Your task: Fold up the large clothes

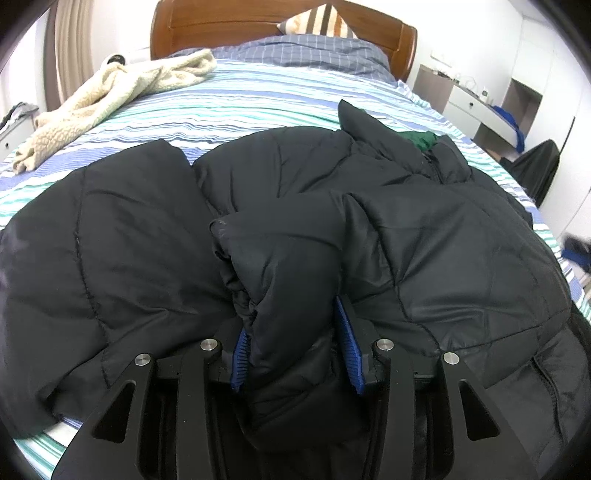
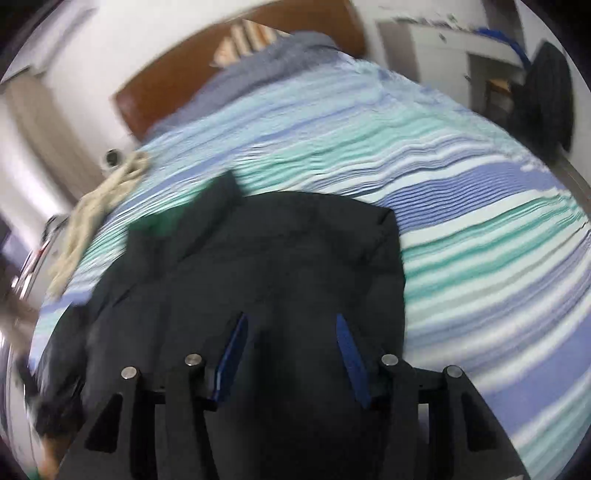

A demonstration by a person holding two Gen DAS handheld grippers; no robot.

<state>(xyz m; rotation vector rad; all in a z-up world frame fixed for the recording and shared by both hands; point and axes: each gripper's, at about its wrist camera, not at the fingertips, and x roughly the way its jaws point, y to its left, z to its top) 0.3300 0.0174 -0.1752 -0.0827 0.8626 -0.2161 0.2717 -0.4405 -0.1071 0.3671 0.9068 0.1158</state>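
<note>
Nearest our lens, the left gripper (image 1: 295,354) clamps a thick bunched fold of the black puffer jacket (image 1: 280,206); both blue pads (image 1: 349,343) press into the padding from either side. Ahead of that claw the jacket spreads across the striped bedsheet (image 1: 236,99), one quilted panel bulging to its left, another to its right, and the collar with a flash of green lining (image 1: 421,138) lying beyond and to the right.

In the right wrist view, which is blurred, the right gripper (image 2: 291,354) has dark jacket fabric filling the gap between its blue pads; we judge it is gripping the cloth, though the blur keeps us from seeing the contact cleanly. Beyond this claw the jacket's far edge lies flat on the sheet.

We judge the fold to be at an early-to-middle stage: the jacket is laid out and the panels are partly gathered inward, but the shape is lumpy, the collar is rumpled, and no neat rectangle exists yet. Bringing the held edges over and flattening remain.

Both claws angle downward toward the bed, the right view tilted as if its wrist is rolled.

Farther out, a cream fleece garment (image 1: 110,99) lies ahead and left, then the wooden headboard (image 1: 229,26) and a striped pillow (image 1: 317,22).
</note>
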